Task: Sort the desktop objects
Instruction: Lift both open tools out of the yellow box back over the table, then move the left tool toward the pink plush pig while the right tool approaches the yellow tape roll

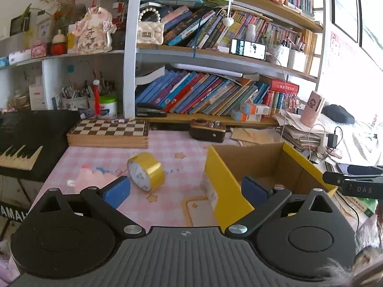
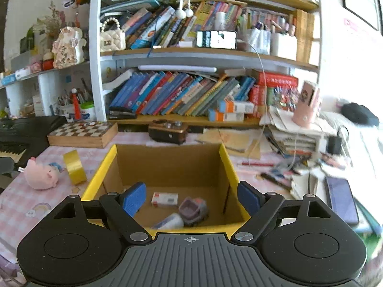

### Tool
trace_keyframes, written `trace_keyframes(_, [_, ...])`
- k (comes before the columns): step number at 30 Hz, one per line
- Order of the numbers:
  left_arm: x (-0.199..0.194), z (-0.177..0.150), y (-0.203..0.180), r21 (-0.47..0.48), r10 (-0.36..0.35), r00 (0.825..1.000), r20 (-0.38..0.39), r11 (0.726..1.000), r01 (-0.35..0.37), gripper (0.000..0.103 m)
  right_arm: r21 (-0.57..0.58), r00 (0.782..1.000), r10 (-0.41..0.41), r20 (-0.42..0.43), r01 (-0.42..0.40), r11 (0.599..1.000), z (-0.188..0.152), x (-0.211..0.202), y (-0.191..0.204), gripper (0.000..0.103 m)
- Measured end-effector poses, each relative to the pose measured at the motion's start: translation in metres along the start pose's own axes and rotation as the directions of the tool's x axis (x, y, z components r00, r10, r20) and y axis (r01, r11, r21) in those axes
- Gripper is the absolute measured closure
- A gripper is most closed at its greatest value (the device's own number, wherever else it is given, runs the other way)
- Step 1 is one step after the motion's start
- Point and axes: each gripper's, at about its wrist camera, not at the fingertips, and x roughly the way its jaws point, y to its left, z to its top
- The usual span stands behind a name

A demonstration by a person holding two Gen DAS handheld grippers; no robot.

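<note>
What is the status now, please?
Both hand-held grippers open, left and right, empty. Three items in yellow box. Tape roll and pink pig still on desk. Nothing blocking.

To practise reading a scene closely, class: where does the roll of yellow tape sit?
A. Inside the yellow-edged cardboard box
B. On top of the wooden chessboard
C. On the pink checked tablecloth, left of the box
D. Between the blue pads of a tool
C: the roll of yellow tape stands on the pink checked tablecloth, left of the yellow-edged cardboard box, clear of both tools.
</note>
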Motion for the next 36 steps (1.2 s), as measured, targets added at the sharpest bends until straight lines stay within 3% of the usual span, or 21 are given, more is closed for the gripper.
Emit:
trace_keyframes(14, [-0.035, -0.046, 0.044, 0.014, -0.017, 0.997, -0.071, 1.0, 0.018, 0.003, 0.097, 0.996, -0.054, -0.074, 0.061, 0.993, -0.053, -0.036, 0.061, 0.017])
trace_keyframes(36, [-0.067, -0.097, 0.095, 0.008, 0.018, 0.985, -0.173, 1.0, -0.017, 0.003, 0.109, 0.978, 0.052, -0.2, -0.03, 0.994, -0.105, -0.058, 0.153, 0.017])
